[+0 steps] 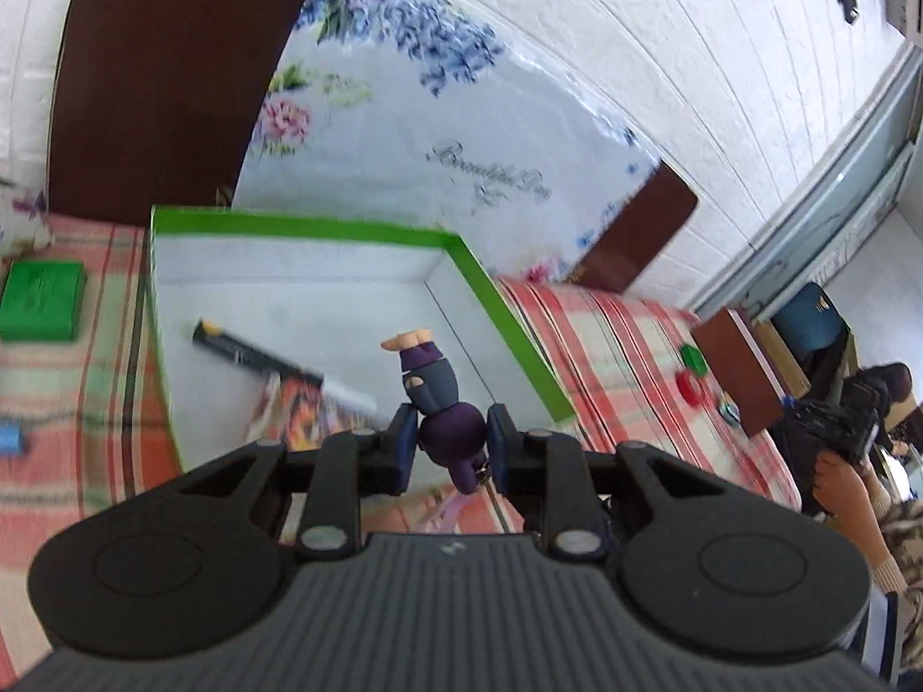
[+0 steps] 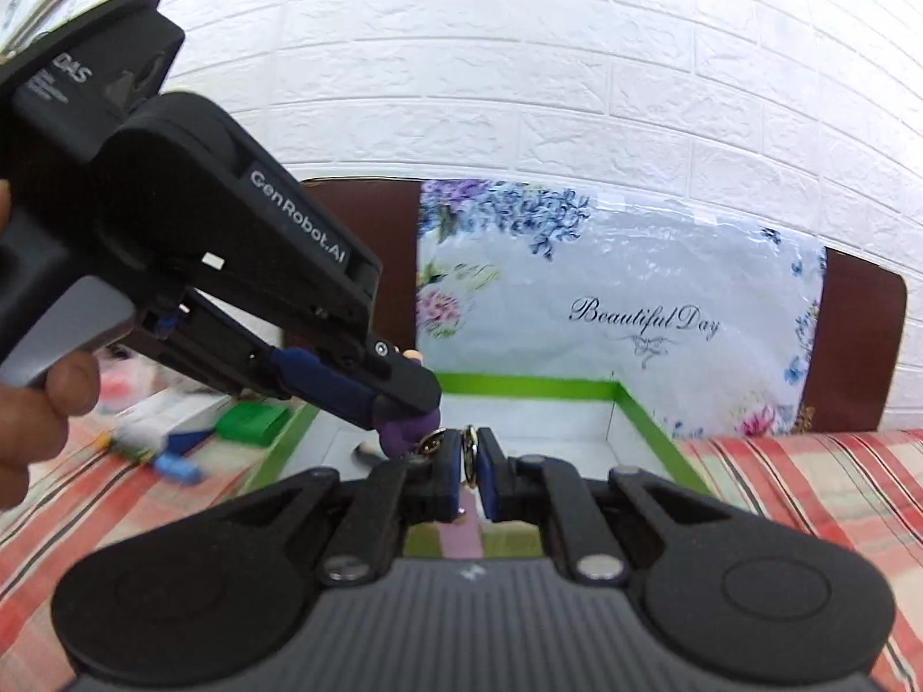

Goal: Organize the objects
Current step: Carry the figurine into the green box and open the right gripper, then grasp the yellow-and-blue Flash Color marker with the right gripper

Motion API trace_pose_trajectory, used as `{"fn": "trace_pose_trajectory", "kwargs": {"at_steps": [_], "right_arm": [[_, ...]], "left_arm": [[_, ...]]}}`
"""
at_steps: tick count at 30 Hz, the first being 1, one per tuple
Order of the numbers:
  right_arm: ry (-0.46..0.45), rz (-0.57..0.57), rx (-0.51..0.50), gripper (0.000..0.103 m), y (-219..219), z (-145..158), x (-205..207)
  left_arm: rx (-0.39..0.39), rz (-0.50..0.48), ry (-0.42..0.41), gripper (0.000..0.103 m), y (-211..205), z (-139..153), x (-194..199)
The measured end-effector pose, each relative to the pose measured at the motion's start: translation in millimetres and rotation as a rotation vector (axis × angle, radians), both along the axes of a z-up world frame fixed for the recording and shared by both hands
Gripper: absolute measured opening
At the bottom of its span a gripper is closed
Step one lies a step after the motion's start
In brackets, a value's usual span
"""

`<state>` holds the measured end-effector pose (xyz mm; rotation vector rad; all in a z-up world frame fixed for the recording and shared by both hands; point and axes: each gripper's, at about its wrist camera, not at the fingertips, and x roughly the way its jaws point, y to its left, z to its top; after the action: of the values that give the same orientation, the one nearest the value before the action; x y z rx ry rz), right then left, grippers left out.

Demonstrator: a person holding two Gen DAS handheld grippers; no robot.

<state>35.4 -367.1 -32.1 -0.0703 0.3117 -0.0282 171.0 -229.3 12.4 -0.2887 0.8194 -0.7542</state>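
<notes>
My left gripper (image 1: 450,441) is shut on the purple head of a small figurine keychain (image 1: 430,386), held upside down above the green-rimmed white box (image 1: 323,228). In the box lie a black-and-white pen (image 1: 277,366) and a colourful card (image 1: 300,409). In the right wrist view my right gripper (image 2: 468,473) is shut on the keychain's metal ring (image 2: 470,452), just right of the left gripper (image 2: 398,386) and the figurine's purple head (image 2: 406,429). The box (image 2: 531,387) lies below both.
The box sits on a red plaid cloth (image 1: 606,334). A green packet (image 1: 40,300) and a blue item (image 1: 11,438) lie to the left, green and red caps (image 1: 692,372) to the right. A floral pillow (image 2: 623,311) leans on a brown headboard. A person (image 1: 854,461) stands at far right.
</notes>
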Motion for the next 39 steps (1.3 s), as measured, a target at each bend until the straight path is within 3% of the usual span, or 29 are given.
{"fn": "trace_pose_trajectory", "kwargs": {"at_steps": [7,10,13,20,25,30,39], "right_arm": [[0.037,-0.053,-0.024,0.01,-16.7,-17.3,60.1],[0.104,-0.088,-0.019,0.034,-21.5,-31.3,74.1],[0.088,-0.084,0.032,0.034,-20.6,-34.3,54.2],[0.027,-0.049,0.096,0.037,13.5,-30.2,-13.9],[0.123,0.002,0.15,0.038,41.6,-44.6,-40.8],[0.241,0.055,0.171,0.038,74.1,-65.2,-51.9],[0.299,0.149,0.125,0.038,133.8,-67.0,-47.8]], "left_arm": [[0.028,0.047,-0.036,0.028,-22.6,-9.8,42.9],[0.108,0.099,-0.024,0.034,-24.8,-19.2,50.8],[0.109,0.087,-0.014,0.035,-8.0,-25.6,41.7],[0.161,0.104,-0.111,0.035,40.5,-27.5,-15.5],[0.261,0.155,-0.145,0.04,72.9,-37.0,-55.1],[0.335,0.228,-0.111,0.04,117.8,-56.2,-77.2],[0.395,0.351,-0.107,0.04,194.7,-74.8,-88.7]]}}
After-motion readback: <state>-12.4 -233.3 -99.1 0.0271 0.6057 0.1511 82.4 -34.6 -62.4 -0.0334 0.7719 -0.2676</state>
